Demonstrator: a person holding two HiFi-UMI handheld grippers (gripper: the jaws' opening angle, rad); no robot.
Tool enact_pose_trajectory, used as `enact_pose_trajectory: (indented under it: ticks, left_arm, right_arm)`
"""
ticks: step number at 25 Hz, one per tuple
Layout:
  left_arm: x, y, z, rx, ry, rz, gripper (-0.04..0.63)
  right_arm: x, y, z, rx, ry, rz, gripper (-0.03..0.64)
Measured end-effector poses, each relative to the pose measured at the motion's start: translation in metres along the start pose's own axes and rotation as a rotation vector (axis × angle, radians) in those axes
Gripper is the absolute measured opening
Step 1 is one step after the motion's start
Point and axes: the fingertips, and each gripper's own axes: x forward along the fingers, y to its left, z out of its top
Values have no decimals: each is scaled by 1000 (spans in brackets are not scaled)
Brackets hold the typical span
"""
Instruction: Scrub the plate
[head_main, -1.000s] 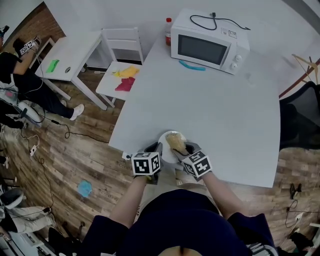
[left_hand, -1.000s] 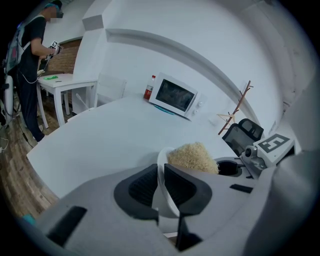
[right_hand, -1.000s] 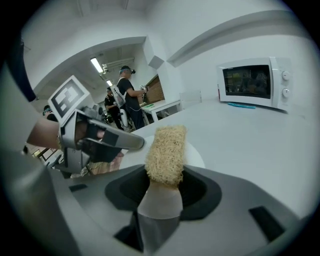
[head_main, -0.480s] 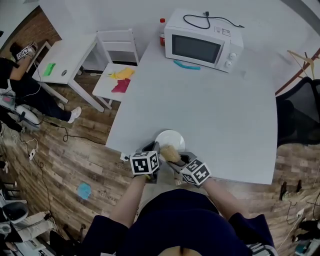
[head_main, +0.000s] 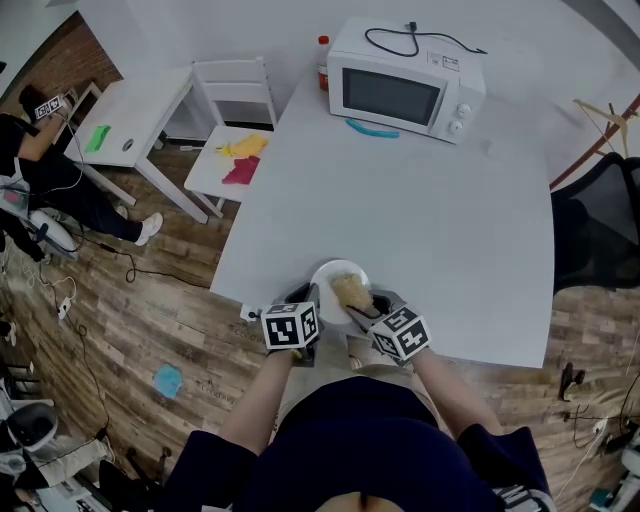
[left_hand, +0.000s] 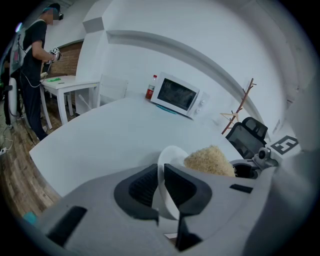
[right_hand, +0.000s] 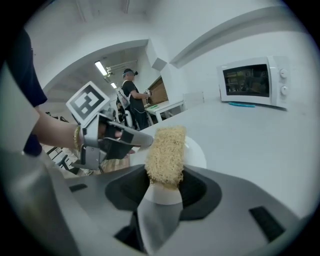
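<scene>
Scrubbing is under way. On the white table (head_main: 440, 220), the microwave (head_main: 405, 80) at the far end has its door shut, contents unseen. The plate (head_main: 333, 273) sits at the near edge, no food visible. The left gripper (left_hand: 161, 172) pinches its rim, jaws narrow. The right gripper (right_hand: 165, 182) clamps the tan scrub pad (right_hand: 166, 150), which rests on the plate. The next move likely calls for firm strokes across the plate with the rim held steady.

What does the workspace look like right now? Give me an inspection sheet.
Surface: white table, plate at its front edge.
Job's things: scrubber over the plate.
Clutter: microwave, bottle, blue item at far end.
Grippers: left tongs shut on plate rim; right tongs shut on scrubber.
Cables: cord atop microwave; cables on floor.
Surroundings: side table, chair with cloths, office chair, person.
</scene>
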Motion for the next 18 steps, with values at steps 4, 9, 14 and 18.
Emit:
enact_pose_trajectory:
  ticks: [4,9,14,18]
  left_arm:
    - [-1,0,-1,4,3,0,52]
    - [0,1,-2,2,9,0,54]
    - [-1,3,-4,4,14,-2,54]
    - [-1,4,-4,7,16,-1,54]
  right_arm:
    - [3,-30,7,-7,10,-79,173]
    - [11,-43,2,-23,53,-98,173]
    - [12,-34,-7,-18,65,-87,173]
    - [10,-22,-14,-9,69,-65,173]
